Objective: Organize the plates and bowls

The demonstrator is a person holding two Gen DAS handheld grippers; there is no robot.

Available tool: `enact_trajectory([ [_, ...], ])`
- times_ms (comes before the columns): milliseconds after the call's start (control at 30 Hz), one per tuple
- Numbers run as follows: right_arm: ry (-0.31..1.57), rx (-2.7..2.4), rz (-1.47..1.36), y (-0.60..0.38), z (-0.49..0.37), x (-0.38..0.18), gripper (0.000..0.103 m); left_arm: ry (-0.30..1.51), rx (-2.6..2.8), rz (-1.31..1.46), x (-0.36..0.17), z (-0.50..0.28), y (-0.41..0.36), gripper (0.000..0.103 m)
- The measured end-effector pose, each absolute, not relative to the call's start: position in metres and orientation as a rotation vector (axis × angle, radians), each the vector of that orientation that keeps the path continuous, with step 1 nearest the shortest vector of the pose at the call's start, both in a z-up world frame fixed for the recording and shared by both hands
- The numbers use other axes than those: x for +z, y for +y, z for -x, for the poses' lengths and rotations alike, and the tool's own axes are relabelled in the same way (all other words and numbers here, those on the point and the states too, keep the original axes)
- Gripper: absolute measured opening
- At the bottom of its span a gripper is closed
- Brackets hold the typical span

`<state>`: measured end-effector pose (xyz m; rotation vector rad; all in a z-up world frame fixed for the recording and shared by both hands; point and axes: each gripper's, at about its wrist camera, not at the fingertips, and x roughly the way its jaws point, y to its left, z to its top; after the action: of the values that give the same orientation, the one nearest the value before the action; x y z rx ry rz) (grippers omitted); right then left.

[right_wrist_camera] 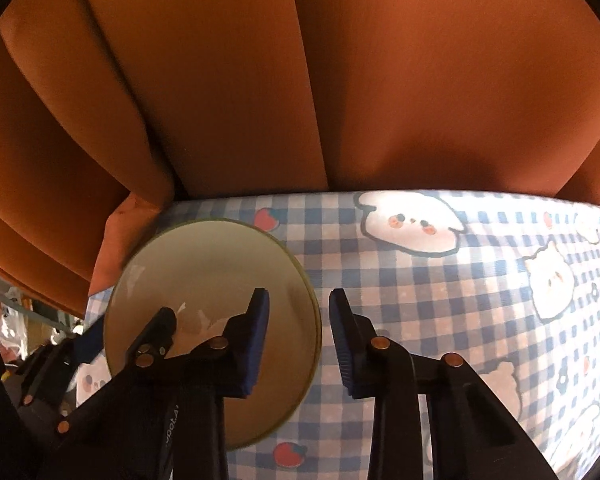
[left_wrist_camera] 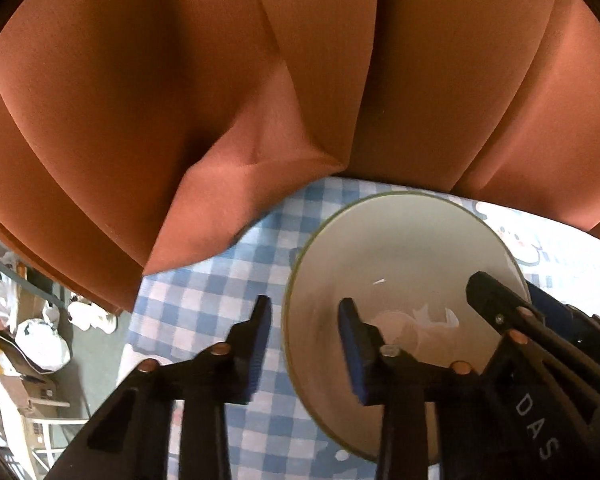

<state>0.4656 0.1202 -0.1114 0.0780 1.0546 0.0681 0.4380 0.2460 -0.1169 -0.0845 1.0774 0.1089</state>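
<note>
Warm, dim light leaves deep shadow in the folds of the orange fabric curtain [right_wrist_camera: 380, 80] across the upper frame, glare whitens the blue-and-white checked tablecloth [right_wrist_camera: 460, 280] at right, and both fisheye views bend strongly toward black corners, with slight softness throughout.

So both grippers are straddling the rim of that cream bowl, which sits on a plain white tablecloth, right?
Not quite. The tablecloth isn't plain white: it is blue-and-white checked with cartoon animals and strawberries, as the right wrist view shows. The rest holds: the left gripper and right gripper each straddle the rim of the cream bowl, on opposite sides.
</note>
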Motion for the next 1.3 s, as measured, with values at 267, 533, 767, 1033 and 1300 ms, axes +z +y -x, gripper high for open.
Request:
enact_trajectory([
  [267,1.066,0.095,-0.072,0.117,-0.473,-0.121,0.019,1.052,0.128,0.080,-0.117,-0.435,0.241,0.017],
  [533,1.064,0.088,-0.054,0.114,-0.465,-0.114,0.019,1.045,0.106,0.068,-0.110,-0.426,0.230,0.017],
  [767,1.078,0.066,-0.060,0.101,-0.445,-0.107,0.019,1.045,0.082,0.071,-0.102,-0.406,0.219,0.017],
  [1033,1.058,0.040,-0.065,0.090,-0.405,-0.084,0.019,1.016,0.059,0.058,-0.083,-0.375,0.207,0.017],
  [1300,1.026,0.004,-0.086,0.078,-0.357,-0.059,0.019,0.980,0.022,0.052,-0.062,-0.332,0.194,0.017],
])
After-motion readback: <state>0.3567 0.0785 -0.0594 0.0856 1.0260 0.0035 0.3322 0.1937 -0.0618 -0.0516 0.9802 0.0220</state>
